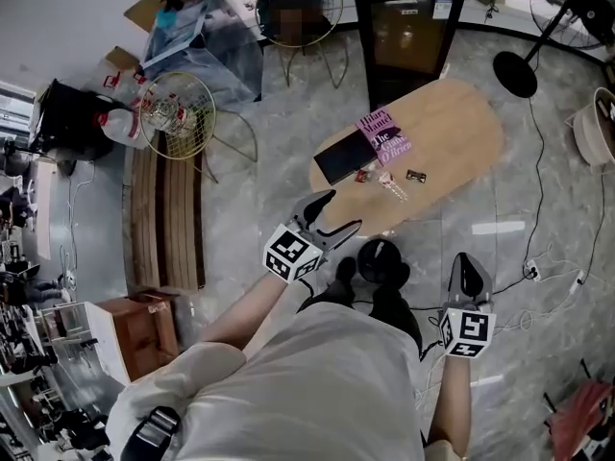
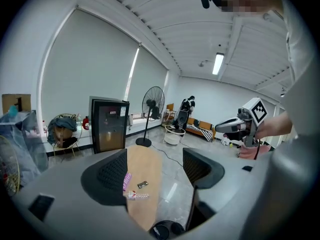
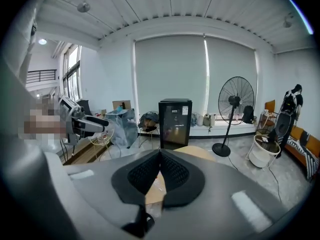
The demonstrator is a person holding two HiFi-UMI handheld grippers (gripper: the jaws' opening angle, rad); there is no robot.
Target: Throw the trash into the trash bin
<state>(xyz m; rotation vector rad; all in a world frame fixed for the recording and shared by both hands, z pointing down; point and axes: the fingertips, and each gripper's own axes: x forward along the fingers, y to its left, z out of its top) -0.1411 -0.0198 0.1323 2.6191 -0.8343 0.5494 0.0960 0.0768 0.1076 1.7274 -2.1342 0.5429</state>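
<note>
Pale, glossy marbled floor (image 1: 259, 190) spreads under you, and on it stands a long oval worktop (image 1: 452, 128) of light, smooth wood. On the worktop lie a book (image 1: 382, 134) with a pink-purple cover and, touching its side, a flat black rectangular slab (image 1: 338, 158). Just beside them, toward you, sits the trash: a crumpled clear wrapper (image 1: 392, 185), a small dark wrapper (image 1: 415, 175) and a small reddish scrap (image 1: 363, 174), all loose on the wood and apart from both of your tools. A round black trash bin (image 1: 381, 260) stands on the floor at the worktop's near end, between your two arms. Your left gripper (image 1: 341, 209) points toward that near end with its jaws spread wide and nothing between the dimpled black pads (image 2: 112, 174); through the gap you see the wood and the litter beyond. Your right gripper (image 1: 468, 267) hangs over the floor right of the bin, its jaws clenched tip to tip on nothing. Past the worktop's far end rises a tall black cooler (image 1: 404, 32) with a glass door.
</note>
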